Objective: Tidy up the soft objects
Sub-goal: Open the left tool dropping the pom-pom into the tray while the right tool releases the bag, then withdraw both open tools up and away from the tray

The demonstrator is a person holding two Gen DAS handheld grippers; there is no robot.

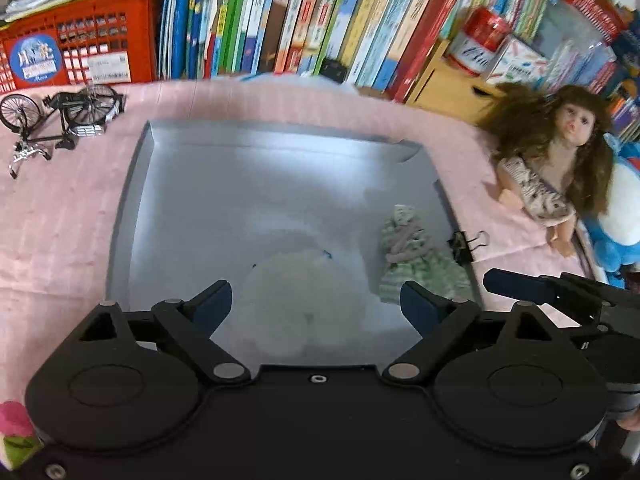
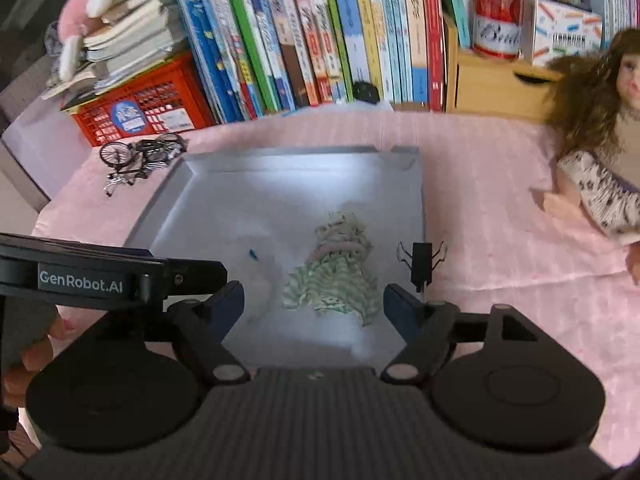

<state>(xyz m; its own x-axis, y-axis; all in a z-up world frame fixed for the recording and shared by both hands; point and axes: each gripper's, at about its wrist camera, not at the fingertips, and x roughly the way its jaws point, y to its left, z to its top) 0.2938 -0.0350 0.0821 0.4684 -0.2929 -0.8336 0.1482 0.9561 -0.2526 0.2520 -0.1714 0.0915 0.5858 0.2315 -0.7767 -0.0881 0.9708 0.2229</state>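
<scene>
Hovering over the grey tray [image 2: 168,200], both grippers spread and empty.
Keeping left gripper [image 1: 316,304] and right gripper [image 2: 314,300] wide, likely for placing; green striped cloth [image 2: 336,268] lying inside the tray, doll [image 1: 556,160] just beside it.

Green-and-white striped cloth [image 2: 334,276] is lying on a silver-grey tray [image 2: 224,204]; pink tablecloth [image 2: 480,208] is showing beneath; crate [image 2: 148,112] is showing red.

My left gripper [image 1: 316,304] and right gripper [image 2: 314,308] are matte black with blue pads, silver pivot screws and white "GenRobot.AI" lettering
</scene>
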